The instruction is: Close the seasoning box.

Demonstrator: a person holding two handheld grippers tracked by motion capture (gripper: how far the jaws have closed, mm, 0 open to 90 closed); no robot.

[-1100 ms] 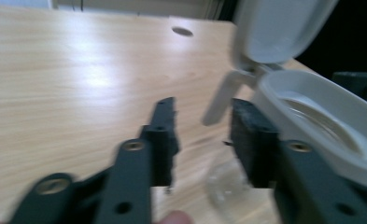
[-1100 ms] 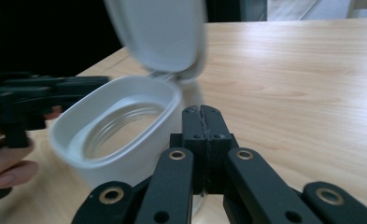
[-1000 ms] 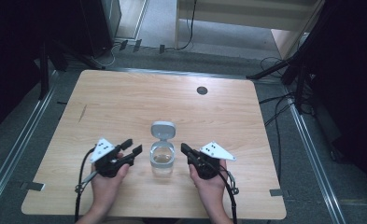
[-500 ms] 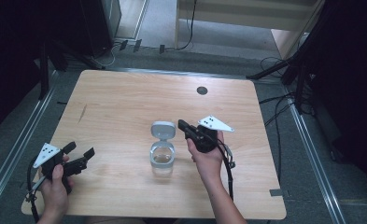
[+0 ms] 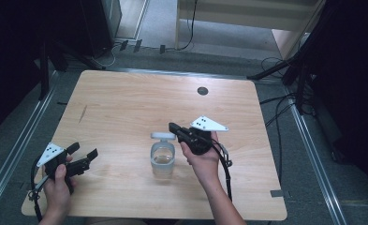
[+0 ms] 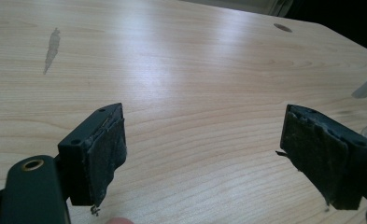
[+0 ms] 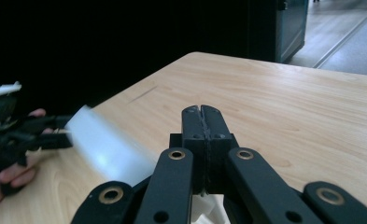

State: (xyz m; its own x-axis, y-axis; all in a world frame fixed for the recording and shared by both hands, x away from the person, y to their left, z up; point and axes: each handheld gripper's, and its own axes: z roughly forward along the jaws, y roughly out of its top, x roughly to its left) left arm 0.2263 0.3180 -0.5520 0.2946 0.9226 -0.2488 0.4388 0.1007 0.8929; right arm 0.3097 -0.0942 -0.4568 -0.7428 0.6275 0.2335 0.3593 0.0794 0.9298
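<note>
Left gripper point(image 5: 85, 156) gapes wide over bare grained wooden table point(image 5: 125, 108); right gripper point(image 5: 173, 127), pressed closed and empty, sits beside a clear round jar point(image 5: 163, 158)

1. The table point(image 5: 125, 108) is pale wood with fine grain, a dark streak at far left.
2. The jar point(image 5: 163, 159) is clear, its lid point(image 5: 162, 136) light grey.
3. Both grippers point(image 5: 83, 159) point(image 5: 174, 127) are black, with pale grey plates.

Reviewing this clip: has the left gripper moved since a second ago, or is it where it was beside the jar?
Yes. The left gripper has pulled away from the clear jar toward the table's near-left corner, jaws open. The jar itself has stayed put.
</note>
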